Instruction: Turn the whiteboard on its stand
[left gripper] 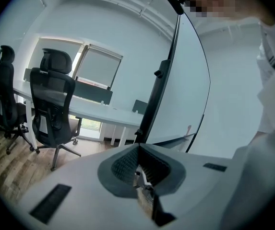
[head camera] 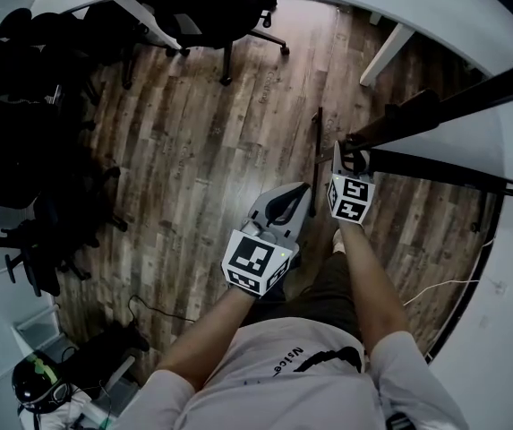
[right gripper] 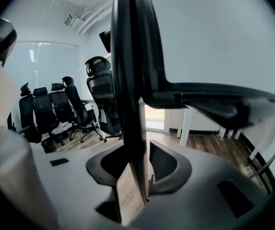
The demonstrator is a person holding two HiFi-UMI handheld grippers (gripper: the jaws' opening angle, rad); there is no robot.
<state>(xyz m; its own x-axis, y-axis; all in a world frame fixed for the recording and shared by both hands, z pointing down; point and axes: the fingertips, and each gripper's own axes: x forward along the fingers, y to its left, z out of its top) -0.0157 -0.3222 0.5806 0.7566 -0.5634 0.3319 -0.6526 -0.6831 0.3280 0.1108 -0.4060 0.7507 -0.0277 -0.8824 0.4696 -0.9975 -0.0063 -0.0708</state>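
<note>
- Now, your right claw stands wide open with the dark edge frame of the board between its jaws. Neither pad seems to press on the frame, so nothing is held.
- From your head, the board shows nearly edge-on on its stand, running off toward 3 o'clock from that claw.
- Before you turn it, close squarely on the frame with the pads flat on both faces. A corner grip would probably slip.
- Your left claw, at 8 o'clock of the right one, is closed and empty. Bring it to the frame only if the board resists.
- Swing slowly about the pivot, since a jerk could rock the stand.
</note>
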